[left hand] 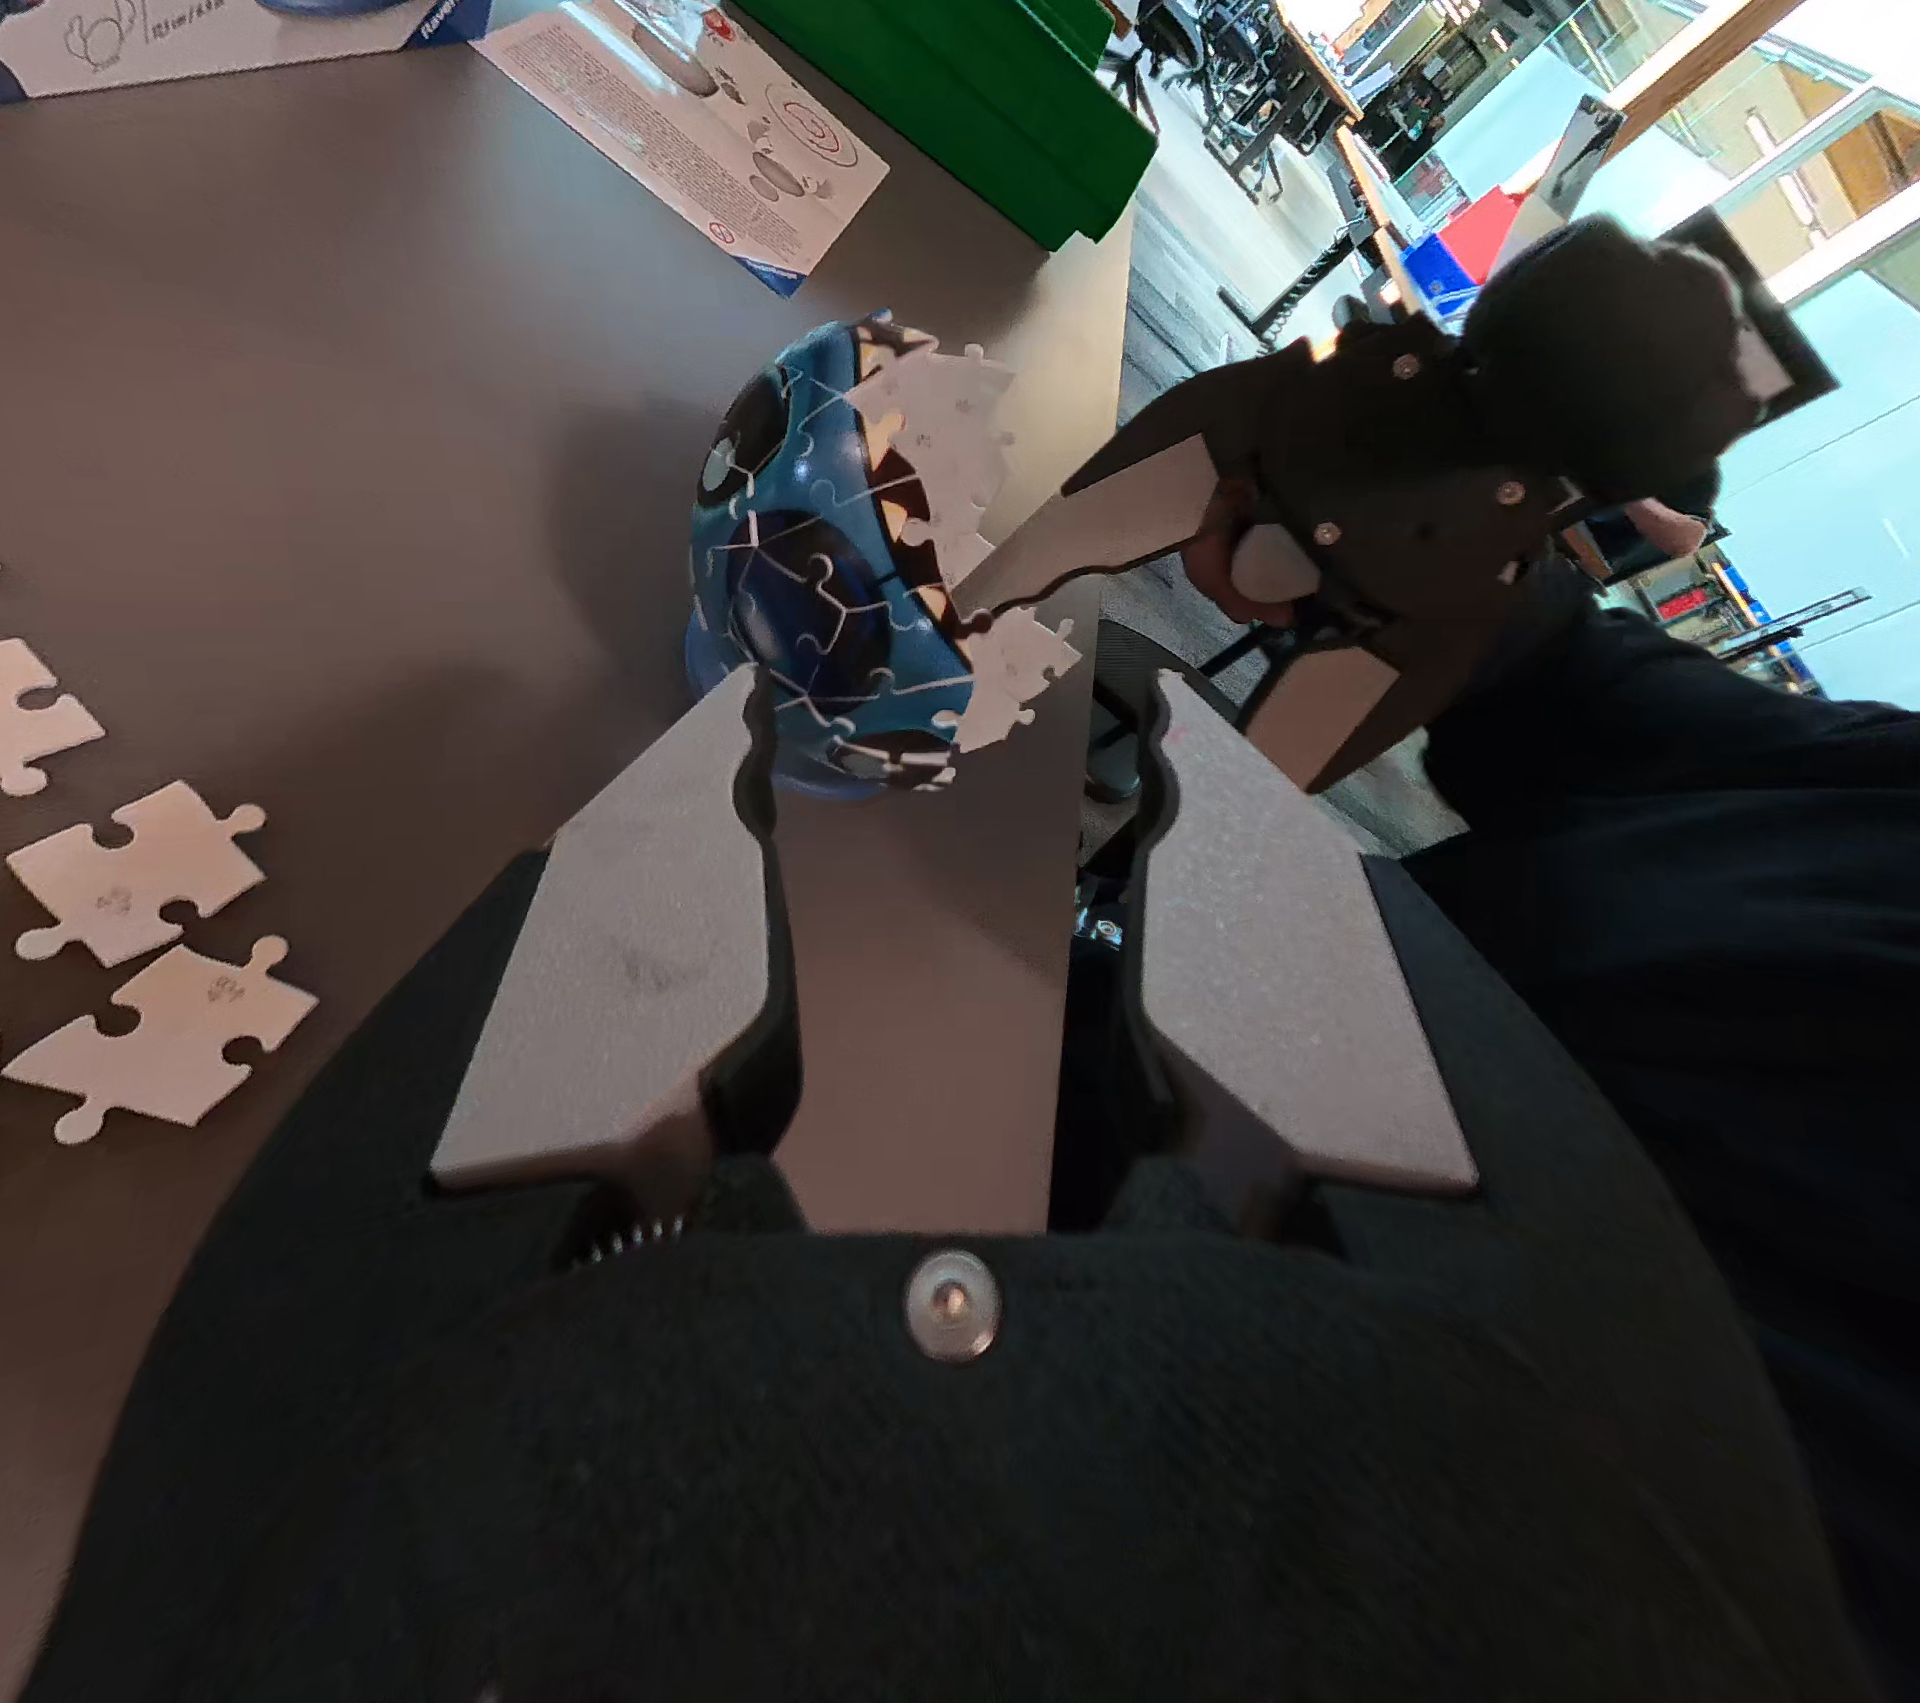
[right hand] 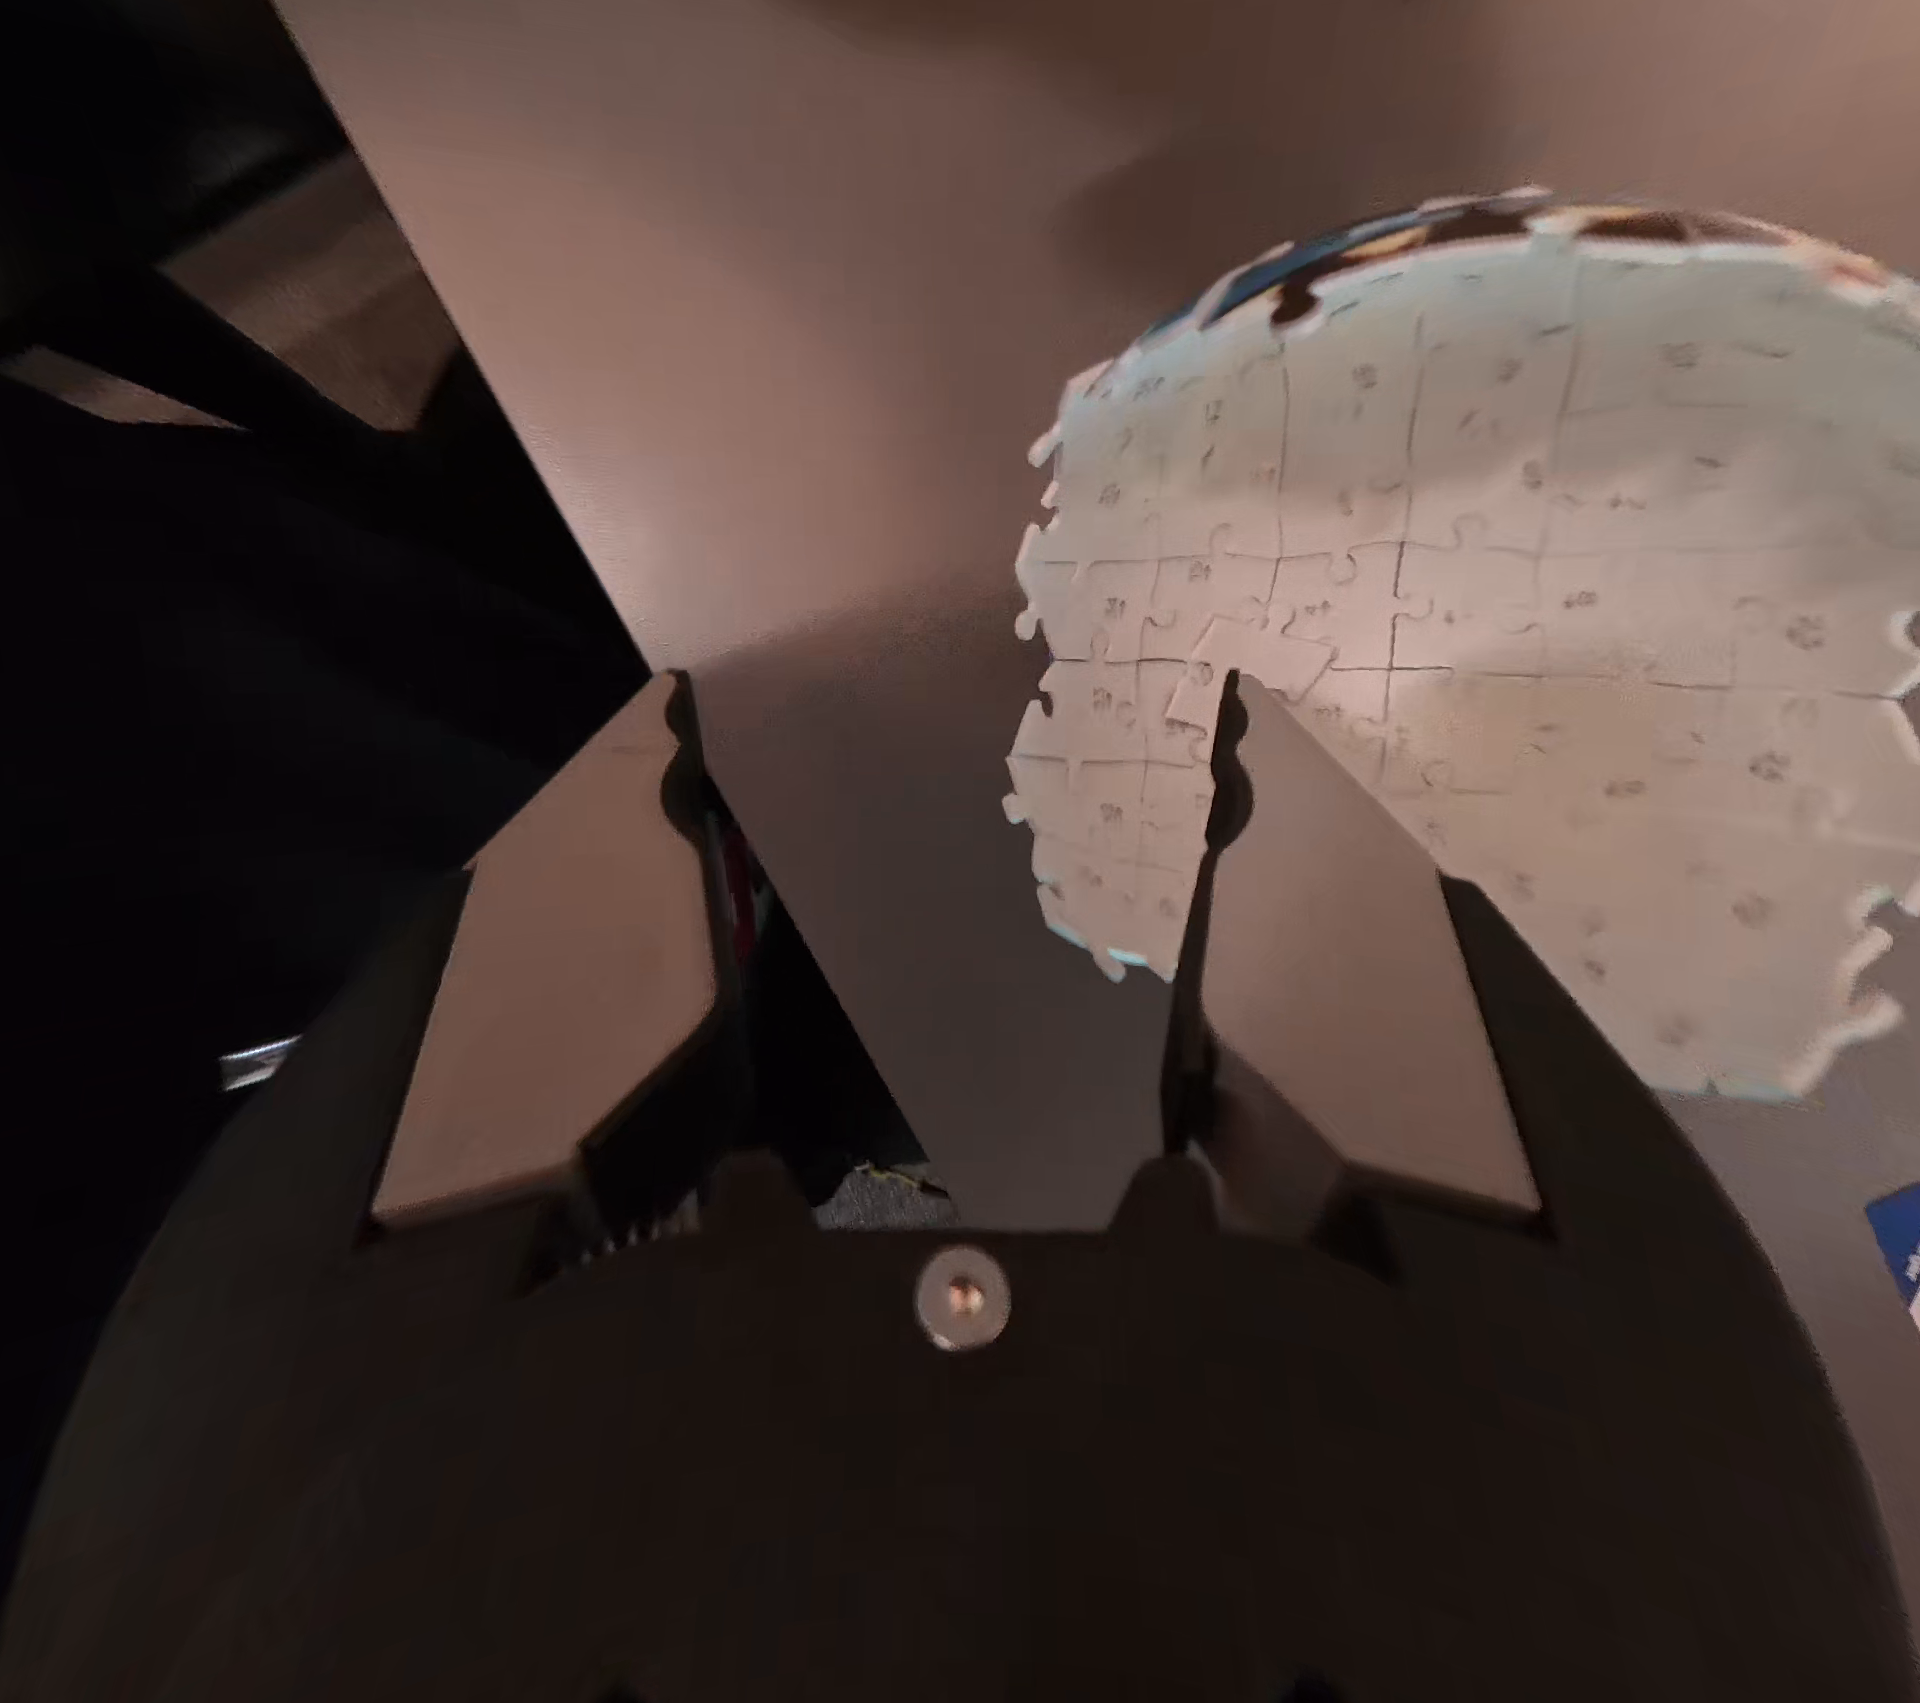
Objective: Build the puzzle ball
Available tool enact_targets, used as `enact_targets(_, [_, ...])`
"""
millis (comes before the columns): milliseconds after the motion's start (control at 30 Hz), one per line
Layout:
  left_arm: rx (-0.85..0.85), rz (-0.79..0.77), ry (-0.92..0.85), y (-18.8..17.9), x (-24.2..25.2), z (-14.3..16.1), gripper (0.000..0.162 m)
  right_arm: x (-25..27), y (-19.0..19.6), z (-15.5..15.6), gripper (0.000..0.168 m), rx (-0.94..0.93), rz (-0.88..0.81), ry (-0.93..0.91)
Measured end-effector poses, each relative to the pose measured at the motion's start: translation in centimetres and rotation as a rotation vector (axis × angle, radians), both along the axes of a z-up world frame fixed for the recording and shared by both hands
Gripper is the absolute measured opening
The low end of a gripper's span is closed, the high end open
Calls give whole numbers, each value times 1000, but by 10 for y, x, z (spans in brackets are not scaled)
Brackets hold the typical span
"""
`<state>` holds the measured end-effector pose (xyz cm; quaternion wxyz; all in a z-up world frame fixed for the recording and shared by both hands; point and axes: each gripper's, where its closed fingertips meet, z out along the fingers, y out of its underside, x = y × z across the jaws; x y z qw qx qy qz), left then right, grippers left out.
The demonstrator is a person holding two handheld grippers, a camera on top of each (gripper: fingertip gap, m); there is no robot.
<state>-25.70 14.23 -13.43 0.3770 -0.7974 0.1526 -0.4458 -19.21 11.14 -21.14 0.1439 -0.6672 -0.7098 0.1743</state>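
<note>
The half-built puzzle ball (left hand: 831,573), judged light and fragile, is best gripped at its jagged rim; both grippers' fingers (left hand: 665,905) are spread wide, nothing held.

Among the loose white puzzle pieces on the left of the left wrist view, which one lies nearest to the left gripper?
The lowest loose piece. It lies closest to the left gripper; the other two lie farther up the table.

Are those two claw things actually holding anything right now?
No. The left gripper is open and empty beside the puzzle ball. The right gripper is open too, one finger reaching inside the ball's shell.
</note>
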Motion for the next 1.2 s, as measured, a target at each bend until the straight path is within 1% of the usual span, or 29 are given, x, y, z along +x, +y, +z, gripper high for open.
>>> enact_targets(67, [10,2,1,-2,-4,-3,68,-2,4,-7,97,40,-9,-38])
enact_targets(133, [1,-10,14,-5,-6,-8,68,-4,7,-8,96,68,-15,-31])
enact_targets(233, [19,-5,1,-5,-12,-4,68,-4,13,-11,96,113,-34,-10])
enact_targets(333, [28,-1,-13,-5,-18,-1,68,-4,15,-20,97,119,-49,-44])
enact_targets(367, [31,0,-16,-5,-19,-1,67,-4,16,-23,100,120,-54,-57])
enact_targets(533, [36,-8,-15,-9,-18,-1,68,-4,17,-27,102,124,-67,-96])
enact_targets(667, [45,-8,-17,-9,-19,1,67,-8,13,-23,100,138,-44,-95])
enact_targets(767, [42,-6,-21,-8,-21,0,67,-3,17,-19,99,240,-1,-124])
enact_targets(867, [17,-17,-28,-7,-19,-3,68,9,23,-6,99,286,-26,-113])
enact_targets(933, [15,-11,-17,-4,-20,-4,67,18,21,13,99,225,-85,-18])
enact_targets(1000, [11,-6,-19,0,-21,-1,68,27,23,41,99,133,-165,128])
enact_targets(1100, [-22,-32,-44,8,-15,3,68,44,46,85,95,19,-318,382])
enact_targets(1133, [-38,-42,-43,10,-12,3,67,50,54,91,91,-48,-365,447])
enact_targets(1200, [-64,-43,-20,18,-10,-1,68,55,58,90,92,-254,-398,535])
